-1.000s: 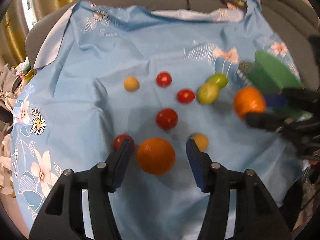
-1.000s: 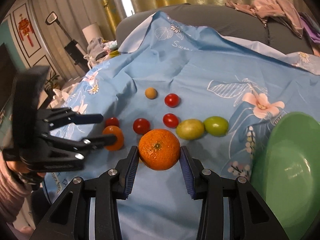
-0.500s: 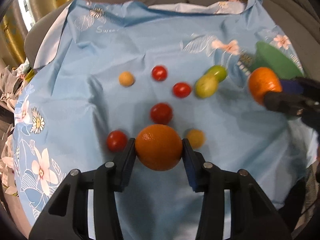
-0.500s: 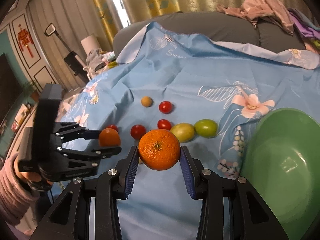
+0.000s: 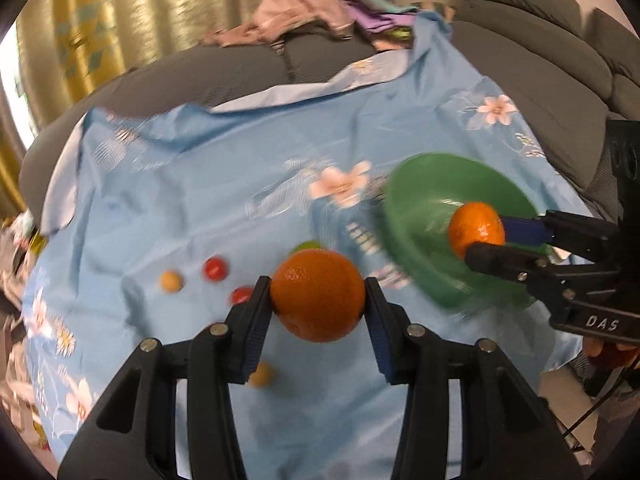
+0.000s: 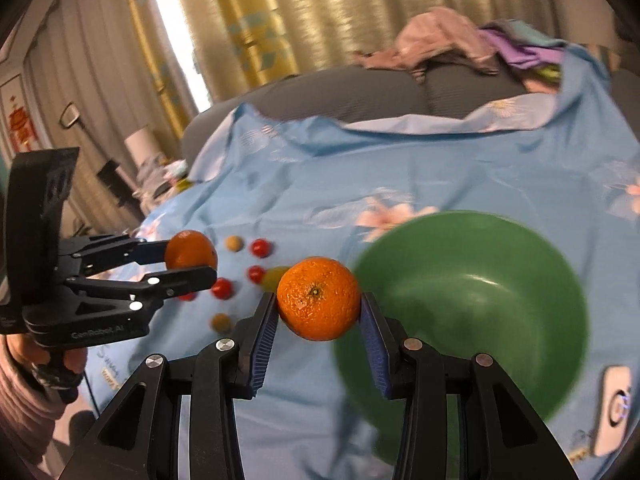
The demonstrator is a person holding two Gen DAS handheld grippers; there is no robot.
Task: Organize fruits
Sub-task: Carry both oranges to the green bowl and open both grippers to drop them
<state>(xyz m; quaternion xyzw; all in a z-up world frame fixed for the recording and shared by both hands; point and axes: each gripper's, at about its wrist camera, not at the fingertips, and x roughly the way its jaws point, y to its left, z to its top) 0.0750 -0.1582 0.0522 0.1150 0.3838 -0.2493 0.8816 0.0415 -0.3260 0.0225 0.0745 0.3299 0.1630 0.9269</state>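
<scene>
On right gripper [image 5: 486,240] body: "DAS"; left gripper [image 6: 192,256]: "CanRobot.AI".

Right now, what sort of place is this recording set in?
Most likely a home living room: a grey sofa behind the work surface, gold curtains at a window, and loose clothes piled on the sofa back. The fruit lies on a floral blue cloth.

light: soft daylight from window [image 6: 176,36] behind gold curtains [image 6: 280,20], overexposed there | blur: motion smear on green bowl [image 6: 480,300], blue cloth [image 5: 200,200] and small fruits left of bowl | sharp: oranges [image 6: 318,298] in both claws | edges: fisheye bending, black corner vignette
</scene>
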